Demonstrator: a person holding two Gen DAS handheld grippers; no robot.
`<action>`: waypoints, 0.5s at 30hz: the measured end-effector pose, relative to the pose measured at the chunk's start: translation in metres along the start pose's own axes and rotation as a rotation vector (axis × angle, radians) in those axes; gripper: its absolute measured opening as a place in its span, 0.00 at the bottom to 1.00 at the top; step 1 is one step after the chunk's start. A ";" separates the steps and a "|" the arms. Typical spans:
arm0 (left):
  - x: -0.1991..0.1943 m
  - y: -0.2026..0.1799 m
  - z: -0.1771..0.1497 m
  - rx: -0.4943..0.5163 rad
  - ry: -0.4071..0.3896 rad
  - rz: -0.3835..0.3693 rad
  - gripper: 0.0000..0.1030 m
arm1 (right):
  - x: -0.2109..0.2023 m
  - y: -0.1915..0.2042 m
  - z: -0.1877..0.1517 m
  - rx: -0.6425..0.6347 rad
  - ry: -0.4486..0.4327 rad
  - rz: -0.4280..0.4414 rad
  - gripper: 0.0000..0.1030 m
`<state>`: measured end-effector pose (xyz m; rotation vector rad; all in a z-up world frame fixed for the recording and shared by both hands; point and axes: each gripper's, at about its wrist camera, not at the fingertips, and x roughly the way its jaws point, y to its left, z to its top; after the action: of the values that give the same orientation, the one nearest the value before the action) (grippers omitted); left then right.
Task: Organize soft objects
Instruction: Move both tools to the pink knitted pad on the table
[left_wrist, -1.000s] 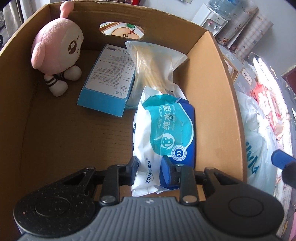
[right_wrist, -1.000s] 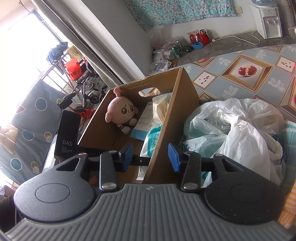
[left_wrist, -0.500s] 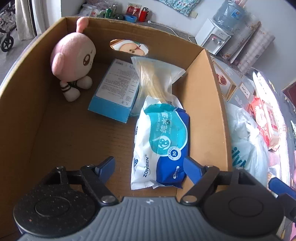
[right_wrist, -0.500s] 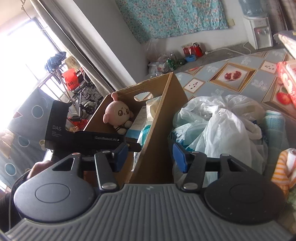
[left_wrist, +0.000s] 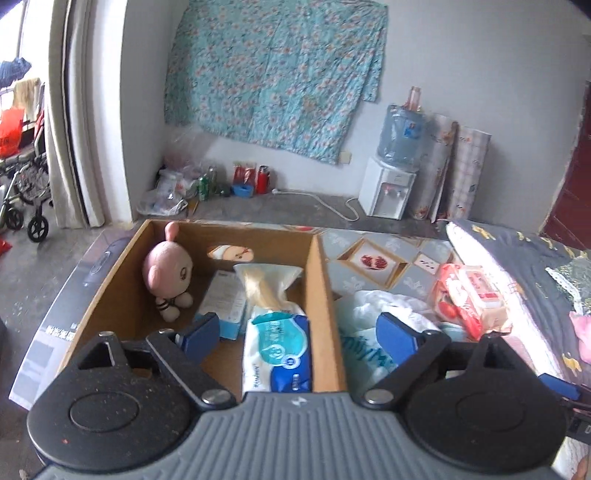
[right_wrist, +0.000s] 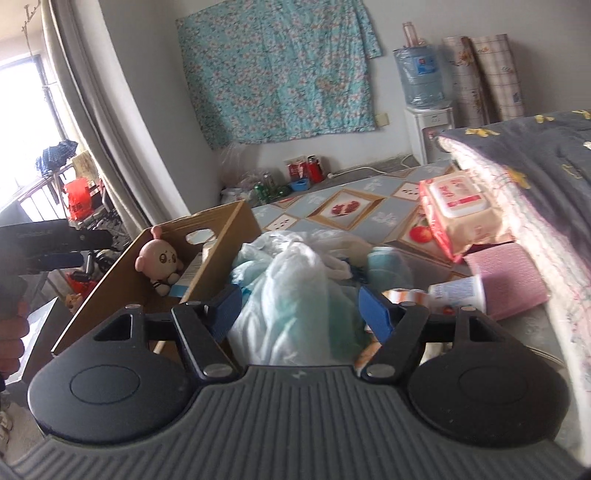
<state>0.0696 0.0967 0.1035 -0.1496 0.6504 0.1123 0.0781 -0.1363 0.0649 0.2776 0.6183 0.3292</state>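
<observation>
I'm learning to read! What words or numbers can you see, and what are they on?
No text can be read for sure.
Blue-and-white wipes pack in the cardboard box: print too blurred.
White plastic bag: blue letters, partly hidden behind the tool.
Blue-and-white carton: print too small.
Red-and-white wipes pack: red print blurred.
Water bottle: label blurred.

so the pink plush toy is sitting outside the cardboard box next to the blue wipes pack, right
Not quite. The pink plush toy sits inside the cardboard box, in its far left corner, with the blue wipes pack nearer in the same box. The left wrist view shows it.
</observation>
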 end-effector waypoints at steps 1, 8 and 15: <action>-0.004 -0.011 -0.002 0.008 -0.010 -0.022 0.90 | -0.006 -0.007 -0.002 0.006 -0.006 -0.018 0.68; 0.004 -0.111 -0.019 0.154 -0.017 -0.203 0.90 | -0.044 -0.066 -0.013 0.035 -0.026 -0.159 0.68; 0.076 -0.190 -0.016 0.173 0.136 -0.369 0.90 | -0.045 -0.110 -0.016 0.029 0.008 -0.253 0.68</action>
<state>0.1489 -0.0883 0.0640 -0.1089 0.7540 -0.3106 0.0578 -0.2514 0.0375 0.2229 0.6588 0.0782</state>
